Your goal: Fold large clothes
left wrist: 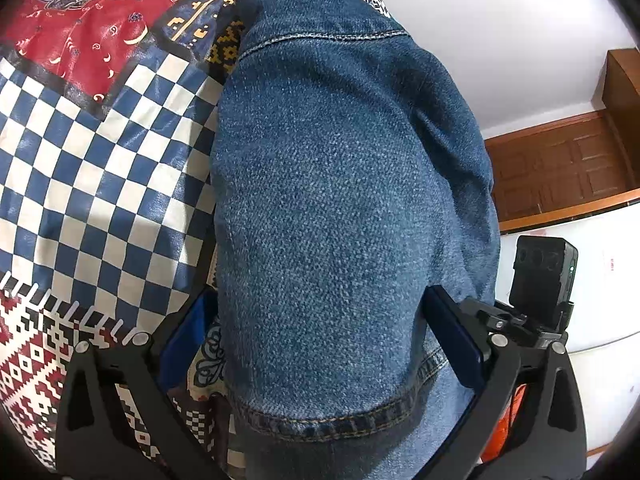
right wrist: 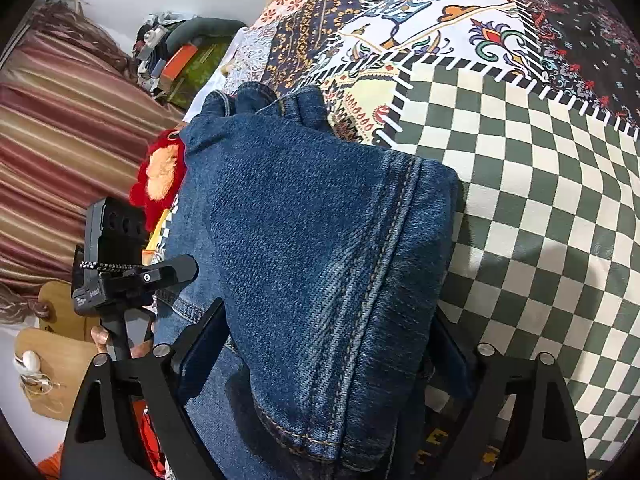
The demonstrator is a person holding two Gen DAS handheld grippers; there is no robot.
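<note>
A blue denim jacket [left wrist: 340, 184] lies folded on a patchwork bedspread [left wrist: 92, 168]. In the left wrist view its stitched hem is nearest the camera. My left gripper [left wrist: 320, 296] stands wide around the jacket, and bedspread shows between the left pad [left wrist: 188, 344] and the cloth. In the right wrist view the denim jacket [right wrist: 312, 240] shows a double seam and fills the gap of my right gripper [right wrist: 328, 308]. Its jaws stand wide, one on each side of the fold, and I see no squeeze in the cloth. The right finger is mostly hidden by denim.
The green-checked bedspread [right wrist: 540, 220] spreads to the right. A red plush item [right wrist: 160, 176], striped fabric [right wrist: 60, 140] and clutter [right wrist: 176, 60] lie left of the jacket. The other gripper's camera [right wrist: 116, 232] is there too, with a hand [right wrist: 100, 336]. A wooden door [left wrist: 560, 168] stands behind.
</note>
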